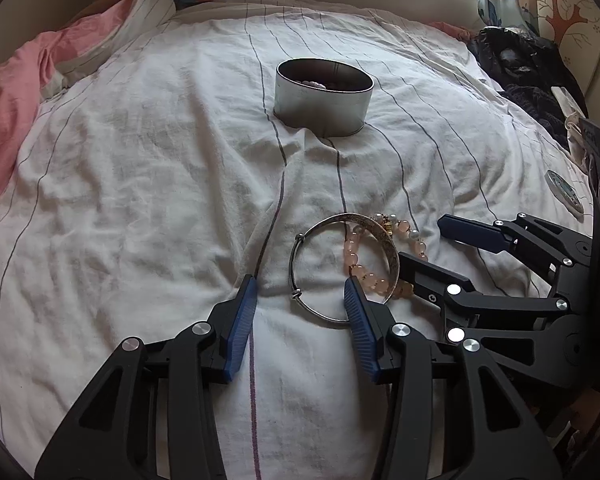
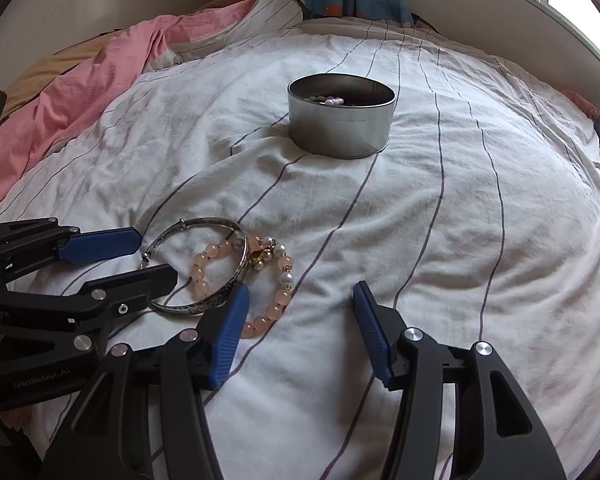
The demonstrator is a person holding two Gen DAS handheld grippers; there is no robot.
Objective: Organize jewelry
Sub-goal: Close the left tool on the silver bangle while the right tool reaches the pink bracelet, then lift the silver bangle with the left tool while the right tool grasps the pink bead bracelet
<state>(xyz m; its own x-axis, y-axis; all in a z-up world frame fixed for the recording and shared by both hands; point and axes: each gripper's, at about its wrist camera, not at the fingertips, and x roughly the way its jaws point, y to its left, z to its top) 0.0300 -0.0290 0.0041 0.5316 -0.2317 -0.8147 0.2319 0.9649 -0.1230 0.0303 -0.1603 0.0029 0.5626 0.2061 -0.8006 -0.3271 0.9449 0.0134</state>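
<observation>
The silver bangle [image 1: 342,268] looks rigid, light and slippery, best pinched across its rim; the bead bracelet [image 2: 260,280] limp; both grippers' jaws open, empty.

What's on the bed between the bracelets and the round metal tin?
Nothing: only bare striped white sheet lies between the silver bangle, the pink bead bracelet and the tin, clearest in the right wrist view.

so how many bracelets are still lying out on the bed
2. A silver bangle lies by the left gripper, overlapping a pink bead bracelet beside it. The tin behind holds beads, so more may be hidden.
</observation>
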